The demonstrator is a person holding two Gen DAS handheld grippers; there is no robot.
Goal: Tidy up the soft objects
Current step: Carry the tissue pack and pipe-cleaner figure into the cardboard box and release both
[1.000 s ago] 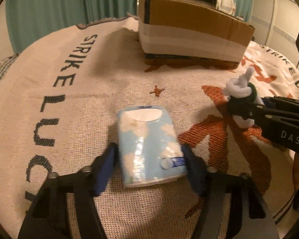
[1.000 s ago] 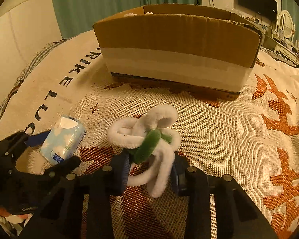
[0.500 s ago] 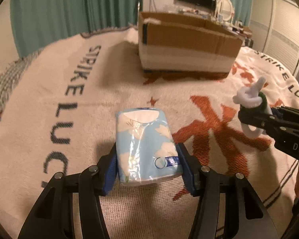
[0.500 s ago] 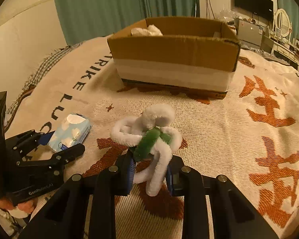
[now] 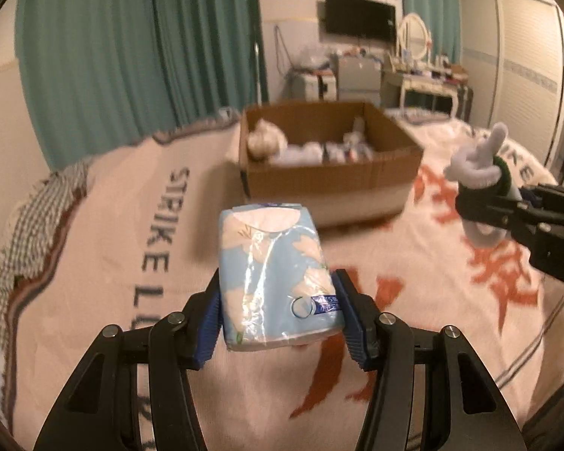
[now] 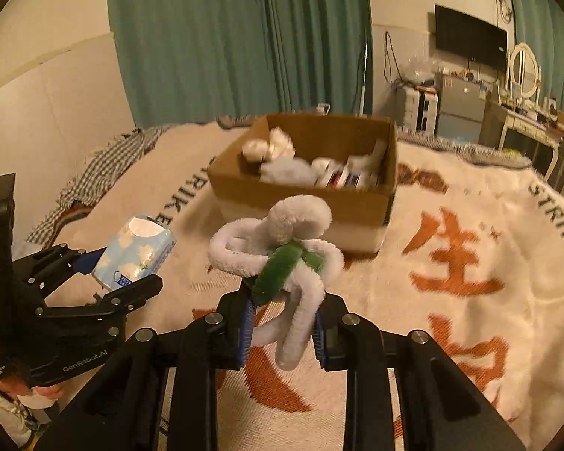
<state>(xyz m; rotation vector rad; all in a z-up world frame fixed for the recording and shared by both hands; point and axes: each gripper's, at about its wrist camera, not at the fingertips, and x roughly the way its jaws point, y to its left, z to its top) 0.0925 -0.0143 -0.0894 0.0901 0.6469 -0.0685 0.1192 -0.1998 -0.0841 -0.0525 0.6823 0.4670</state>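
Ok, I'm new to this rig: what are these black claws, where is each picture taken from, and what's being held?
There is no robot here: a person holds one two-finger gripper in each hand, and each gripper carries a wide-angle camera looking forward along its fingers. One picture comes from the left wrist, the other from the right.

The left gripper is shut on a light blue tissue pack, lifted above the blanket printed with black lettering and orange characters. The right gripper is shut on a white and green fuzzy toy, also lifted. Each gripper also shows at the edge of the other's picture.

Ahead on the blanket stands an open cardboard box, already holding some white soft things.
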